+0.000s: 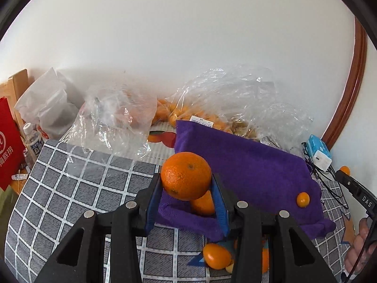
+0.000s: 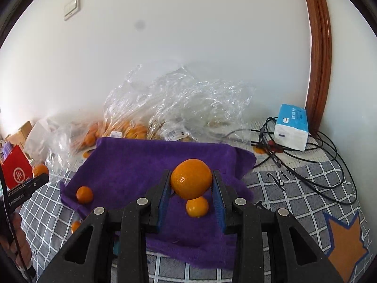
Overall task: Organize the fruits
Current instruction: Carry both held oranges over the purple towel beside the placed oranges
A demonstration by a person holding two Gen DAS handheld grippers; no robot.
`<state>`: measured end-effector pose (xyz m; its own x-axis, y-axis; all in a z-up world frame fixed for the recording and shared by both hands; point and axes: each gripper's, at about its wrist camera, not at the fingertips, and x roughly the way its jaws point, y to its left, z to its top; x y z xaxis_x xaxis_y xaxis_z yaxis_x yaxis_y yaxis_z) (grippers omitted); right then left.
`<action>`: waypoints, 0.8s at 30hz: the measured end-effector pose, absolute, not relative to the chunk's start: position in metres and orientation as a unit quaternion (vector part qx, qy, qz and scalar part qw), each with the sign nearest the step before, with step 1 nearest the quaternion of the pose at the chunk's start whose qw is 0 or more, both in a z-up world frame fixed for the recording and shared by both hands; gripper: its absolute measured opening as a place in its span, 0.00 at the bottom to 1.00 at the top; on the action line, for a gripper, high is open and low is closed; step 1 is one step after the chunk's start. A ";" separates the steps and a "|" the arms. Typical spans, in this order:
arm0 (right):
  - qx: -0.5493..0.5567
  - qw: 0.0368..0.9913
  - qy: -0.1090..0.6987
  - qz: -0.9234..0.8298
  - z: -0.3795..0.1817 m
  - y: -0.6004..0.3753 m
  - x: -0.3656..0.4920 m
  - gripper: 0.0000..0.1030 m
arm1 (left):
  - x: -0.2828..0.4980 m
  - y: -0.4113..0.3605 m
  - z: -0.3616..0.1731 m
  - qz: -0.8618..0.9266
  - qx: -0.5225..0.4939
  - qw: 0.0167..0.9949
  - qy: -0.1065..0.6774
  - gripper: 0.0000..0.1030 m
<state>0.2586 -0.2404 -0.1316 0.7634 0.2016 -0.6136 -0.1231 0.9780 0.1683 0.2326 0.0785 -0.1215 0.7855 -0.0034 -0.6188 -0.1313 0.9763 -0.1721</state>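
My left gripper [image 1: 187, 181] is shut on a large orange [image 1: 186, 172], lifted above the purple cloth [image 1: 259, 165]. In the right wrist view my right gripper [image 2: 191, 184] is shut on another orange [image 2: 191, 175] over the same cloth [image 2: 132, 162]. Two small oranges [image 2: 197, 206] [image 2: 84, 194] lie on the cloth below. One more orange [image 1: 216, 255] lies on the checked tablecloth near the cloth's front edge. Each gripper shows at the edge of the other's view, the right one [image 1: 345, 173] and the left one [image 2: 41, 173], each with its orange.
Clear plastic bags [image 2: 165, 108] with several oranges stand behind the cloth by the wall. A blue and white box [image 2: 292, 127] and black cables [image 2: 318, 165] lie at the right. A red bag [image 1: 9, 146], a bottle [image 1: 33, 141] and white bags [image 1: 47, 108] sit at the left.
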 end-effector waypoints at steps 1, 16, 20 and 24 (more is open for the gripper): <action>0.061 0.937 0.334 0.085 -0.133 -0.241 0.266 0.32 | 0.241 0.077 -0.122 0.034 -0.103 0.938 0.329 0.38; 0.065 0.900 0.427 0.063 -0.205 -0.233 0.339 0.32 | 0.316 0.047 -0.171 0.049 -0.068 0.907 0.412 0.38; 0.055 0.894 0.440 0.063 -0.215 -0.227 0.343 0.32 | 0.318 0.046 -0.180 0.045 -0.069 0.900 0.429 0.38; 0.047 0.890 0.448 0.069 -0.220 -0.223 0.345 0.32 | 0.321 0.044 -0.189 0.045 -0.065 0.893 0.443 0.38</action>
<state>0.3454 -0.2226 -0.2198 0.5895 0.1651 -0.7907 -0.0802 0.9860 0.1461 0.3206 0.0437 -0.1893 0.6041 0.0223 -0.7966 -0.1375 0.9875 -0.0766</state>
